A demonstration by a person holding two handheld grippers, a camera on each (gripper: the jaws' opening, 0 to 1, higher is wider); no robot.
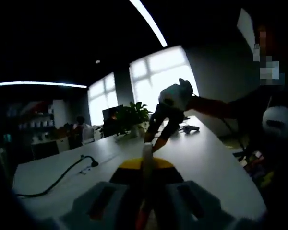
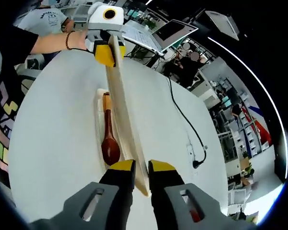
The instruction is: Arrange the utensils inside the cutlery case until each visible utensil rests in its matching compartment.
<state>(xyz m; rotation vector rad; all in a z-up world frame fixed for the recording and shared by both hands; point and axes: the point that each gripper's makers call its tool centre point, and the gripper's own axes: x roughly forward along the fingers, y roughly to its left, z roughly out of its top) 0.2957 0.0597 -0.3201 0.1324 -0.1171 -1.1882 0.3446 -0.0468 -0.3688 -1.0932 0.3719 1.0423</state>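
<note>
One wooden spoon (image 2: 110, 139) already sits in the cutlery case (image 2: 99, 125), while both grippers, left (image 2: 105, 52) and right (image 2: 142, 173), clamp the long pale chopsticks (image 2: 124, 115) held above it, not yet slotted.

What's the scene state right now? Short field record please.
surface: white table
case: shallow cutlery case lying on the table
in case: brown wooden spoon, bowl toward the right gripper
held item: long pale chopsticks, spanning between the two grippers above the case
right gripper: shut on one end
left gripper: shut on the far end
other: black cable on the table
</note>
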